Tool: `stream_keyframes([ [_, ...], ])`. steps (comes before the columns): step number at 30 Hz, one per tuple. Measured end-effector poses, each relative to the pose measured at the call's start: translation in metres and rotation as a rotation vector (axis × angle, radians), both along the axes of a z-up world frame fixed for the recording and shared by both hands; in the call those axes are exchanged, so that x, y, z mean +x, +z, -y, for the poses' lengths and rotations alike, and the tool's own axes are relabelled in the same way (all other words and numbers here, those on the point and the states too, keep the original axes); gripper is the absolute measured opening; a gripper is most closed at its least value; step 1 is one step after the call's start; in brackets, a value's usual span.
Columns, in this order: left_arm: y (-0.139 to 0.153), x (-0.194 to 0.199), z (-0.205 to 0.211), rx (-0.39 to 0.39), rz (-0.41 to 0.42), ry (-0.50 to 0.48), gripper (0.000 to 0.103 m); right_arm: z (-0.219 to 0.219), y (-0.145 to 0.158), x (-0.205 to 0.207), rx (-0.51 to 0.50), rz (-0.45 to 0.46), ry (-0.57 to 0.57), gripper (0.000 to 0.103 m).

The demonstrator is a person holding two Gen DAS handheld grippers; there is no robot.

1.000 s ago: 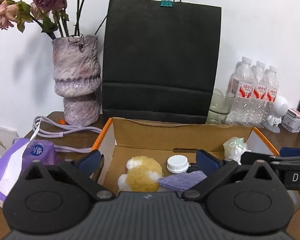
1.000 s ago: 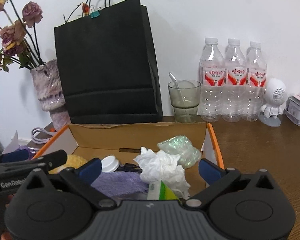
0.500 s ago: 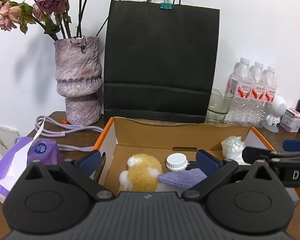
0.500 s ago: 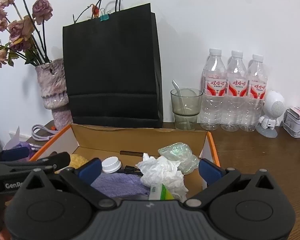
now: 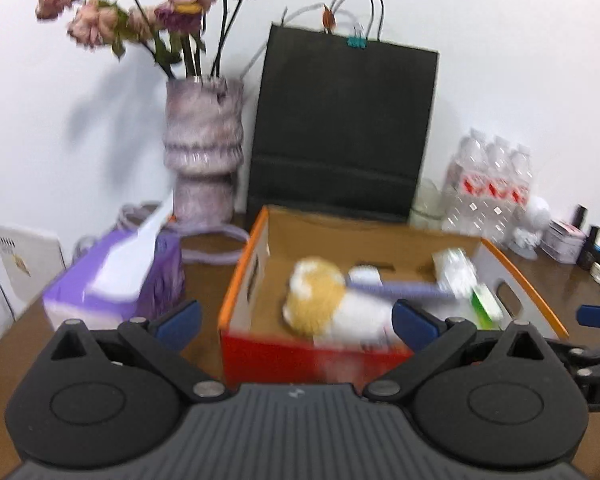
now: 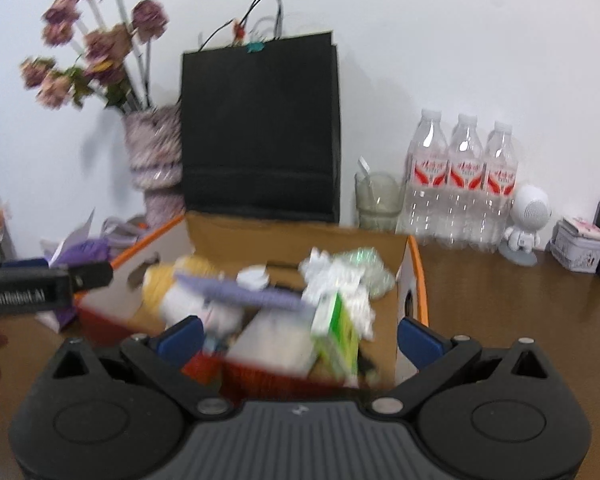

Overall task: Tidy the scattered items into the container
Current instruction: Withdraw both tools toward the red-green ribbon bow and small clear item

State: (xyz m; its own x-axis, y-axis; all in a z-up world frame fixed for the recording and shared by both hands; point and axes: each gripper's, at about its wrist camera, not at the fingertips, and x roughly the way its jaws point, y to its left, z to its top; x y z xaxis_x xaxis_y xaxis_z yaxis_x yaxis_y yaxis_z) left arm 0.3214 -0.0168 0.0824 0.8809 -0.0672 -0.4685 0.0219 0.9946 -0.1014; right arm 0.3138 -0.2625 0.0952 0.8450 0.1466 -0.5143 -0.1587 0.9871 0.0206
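Observation:
An orange-rimmed cardboard box (image 5: pixel 242 276) (image 6: pixel 418 276) sits on the wooden table, holding a yellow-and-white plush (image 5: pixel 318 296) (image 6: pixel 180 280), a purple cloth (image 5: pixel 400 290) (image 6: pixel 244 294), a white cap (image 6: pixel 254 278), crumpled tissue (image 6: pixel 336 280), a shiny bag (image 6: pixel 364 266) and a green carton (image 5: pixel 486 304) (image 6: pixel 338 330). My left gripper (image 5: pixel 296 320) is open in front of the box, with nothing between its fingers. My right gripper (image 6: pixel 298 340) is open too, just before the box's near wall. Both views are blurred.
A purple tissue pack (image 5: pixel 116 276) lies left of the box. Behind stand a vase of dried roses (image 5: pixel 202 148), a black paper bag (image 5: pixel 344 128), a glass (image 6: pixel 378 200), water bottles (image 6: pixel 464 180), a white figurine (image 6: pixel 526 220) and a tin (image 6: pixel 578 250).
Both grippers have pulled back and risen away from the box, so its red front wall and whole inside now show. Both stay open.

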Motion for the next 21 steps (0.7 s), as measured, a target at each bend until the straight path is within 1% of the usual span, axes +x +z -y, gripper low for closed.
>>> stream_keyframes([
  [2, -0.006, -0.01, 0.001, 0.016, -0.017, -0.016, 0.103, -0.003, -0.007, -0.012, -0.025, -0.013, 0.003, 0.103],
  [4, -0.015, -0.017, 0.003, 0.035, -0.031, -0.013, 0.103, -0.004, -0.016, -0.019, -0.022, -0.034, -0.002, 0.103],
  [8, -0.033, -0.015, 0.012, 0.057, -0.102, -0.061, 0.103, -0.011, -0.035, -0.02, 0.018, -0.083, -0.007, 0.103],
  [12, -0.048, -0.012, 0.023, 0.1, -0.133, -0.081, 0.103, -0.017, -0.05, -0.018, 0.005, -0.101, -0.058, 0.103],
  [17, -0.062, -0.005, 0.035, 0.137, -0.156, -0.133, 0.1, -0.007, -0.055, -0.018, 0.04, -0.105, -0.08, 0.103],
  [21, -0.072, 0.002, 0.044, 0.16, -0.18, -0.148, 0.094, -0.006, -0.056, -0.014, 0.058, -0.107, -0.078, 0.103],
])
